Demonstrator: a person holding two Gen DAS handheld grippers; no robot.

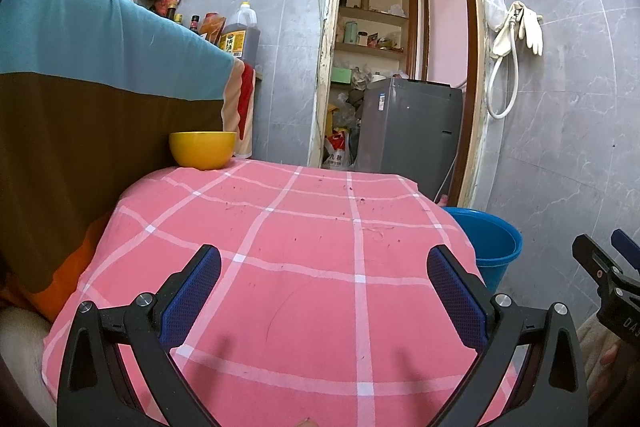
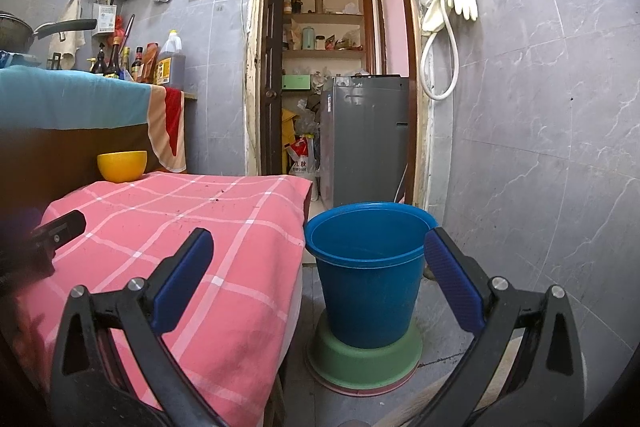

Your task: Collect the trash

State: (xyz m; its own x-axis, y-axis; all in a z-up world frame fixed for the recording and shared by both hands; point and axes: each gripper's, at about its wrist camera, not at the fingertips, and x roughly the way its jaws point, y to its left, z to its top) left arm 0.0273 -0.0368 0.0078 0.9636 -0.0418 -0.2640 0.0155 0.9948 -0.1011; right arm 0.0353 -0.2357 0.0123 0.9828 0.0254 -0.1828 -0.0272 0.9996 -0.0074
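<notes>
Bucket (image 2: 370,279) (blue) beside pink checked tablecloth (image 1: 304,267); grey tiled walls (image 1: 568,99).

cloth (image 1: 304,267): pink checked woven fabric, matt
bucket (image 2: 368,283): blue plastic, smooth
bowl (image 1: 202,149): yellow, glossy
wall (image 2: 540,107): grey marbled tile

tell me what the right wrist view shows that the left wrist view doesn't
Only the right wrist view shows the blue bucket whole, standing on a green basin, and the dark door. Only the left wrist view shows the full width of the pink checked cloth. Both share the yellow bowl, the grey appliance and open, empty grippers.
</notes>
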